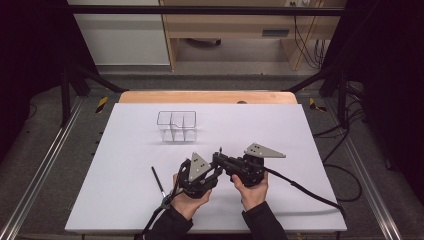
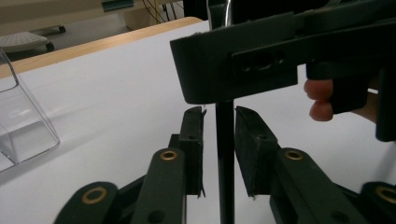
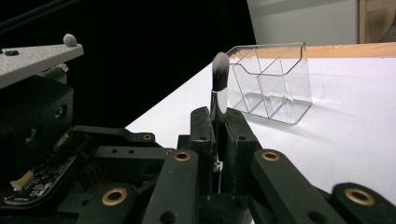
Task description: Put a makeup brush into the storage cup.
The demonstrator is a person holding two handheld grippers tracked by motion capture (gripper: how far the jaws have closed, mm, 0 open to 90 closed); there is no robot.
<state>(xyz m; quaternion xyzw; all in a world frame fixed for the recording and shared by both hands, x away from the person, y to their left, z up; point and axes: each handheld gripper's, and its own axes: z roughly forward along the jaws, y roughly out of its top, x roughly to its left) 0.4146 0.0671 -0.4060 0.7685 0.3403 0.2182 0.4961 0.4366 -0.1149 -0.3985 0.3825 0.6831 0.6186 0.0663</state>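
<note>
Black makeup brush (image 3: 219, 86) clamped in right hand-held gripper (image 3: 219, 135), unlabelled.

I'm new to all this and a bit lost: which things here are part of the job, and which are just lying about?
In the job: makeup brush, gripped upright by the right tongs; left tongs, open around its handle; clear organizer, likely its destination.
Lying about: thin black stick, untouched; floor cables; wooden shelf.

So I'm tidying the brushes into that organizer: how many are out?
2. One brush stands upright, clamped in the right gripper; a dark one lies on the table left of the hands.
</note>
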